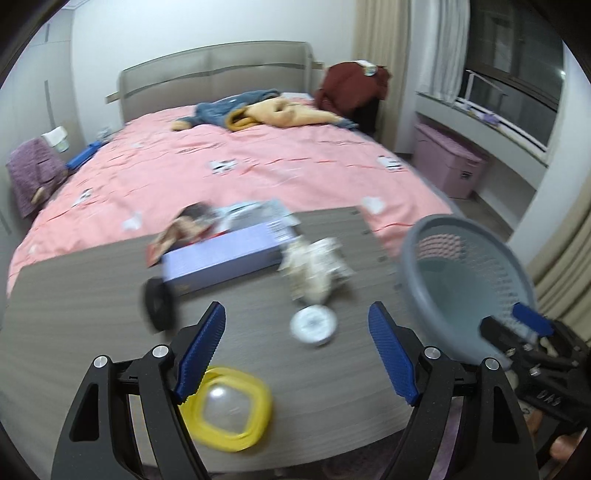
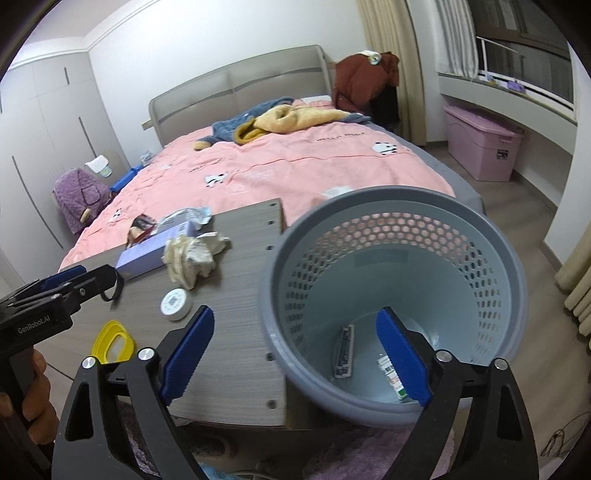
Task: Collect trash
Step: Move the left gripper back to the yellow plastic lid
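Beyond the bench (image 2: 236,295), a bed (image 2: 295,170) with a pink cover carries blue and yellow clothes (image 2: 273,120) near its headboard (image 2: 236,86). A pink bin (image 2: 480,146) sits far right under the window (image 2: 532,22); a wardrobe (image 2: 40,133) stands far left.

left: over table (image 1: 92,288), blurred, perhaps bedward | right: above basket (image 2: 280,258)
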Motion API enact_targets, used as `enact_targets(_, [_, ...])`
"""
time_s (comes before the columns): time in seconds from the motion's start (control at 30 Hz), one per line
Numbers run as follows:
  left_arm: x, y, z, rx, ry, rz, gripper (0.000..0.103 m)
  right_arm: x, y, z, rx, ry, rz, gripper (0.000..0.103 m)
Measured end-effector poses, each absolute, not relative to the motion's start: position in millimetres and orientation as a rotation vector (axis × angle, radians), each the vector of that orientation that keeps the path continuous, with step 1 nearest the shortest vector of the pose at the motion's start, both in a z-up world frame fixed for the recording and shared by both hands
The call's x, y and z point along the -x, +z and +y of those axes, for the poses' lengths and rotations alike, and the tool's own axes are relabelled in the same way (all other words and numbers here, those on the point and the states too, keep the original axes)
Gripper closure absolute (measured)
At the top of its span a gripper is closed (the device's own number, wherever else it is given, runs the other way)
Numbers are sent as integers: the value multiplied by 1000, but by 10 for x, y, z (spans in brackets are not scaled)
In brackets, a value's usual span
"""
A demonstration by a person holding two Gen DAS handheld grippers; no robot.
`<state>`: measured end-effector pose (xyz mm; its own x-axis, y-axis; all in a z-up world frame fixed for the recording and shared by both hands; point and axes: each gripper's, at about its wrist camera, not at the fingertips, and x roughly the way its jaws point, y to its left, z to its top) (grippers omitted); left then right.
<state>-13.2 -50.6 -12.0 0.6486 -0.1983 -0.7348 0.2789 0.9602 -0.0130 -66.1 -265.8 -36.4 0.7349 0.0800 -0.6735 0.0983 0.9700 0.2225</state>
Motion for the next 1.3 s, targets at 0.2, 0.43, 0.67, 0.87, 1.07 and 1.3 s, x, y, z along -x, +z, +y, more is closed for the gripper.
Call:
enact_targets(0.2, [223,-303,-10,-90,-180,885,27,651,-379,-2345,-224,46,758,8])
enact_targets(0.43, [378,-464,307,-71,-152,932,27,678,-363,-2106,-209,74,758,6])
enact_targets(0.67, [478,-630,287,-49,-220,996,27,722,-309,-1977,-194,79,749,6])
enact_targets(0.87, [452,-751,189,-61,-259,1034,27,765,-288,-1955,-189,75,744,6])
enact_targets(1.07, [367,-836,163,-72,-243,1041,27,760,-291,-1956,-189,76,750,6])
enact_targets(1.3, [243,-895,160,-72,-233,1041,27,705,-345,-1915,-188,81,768,6])
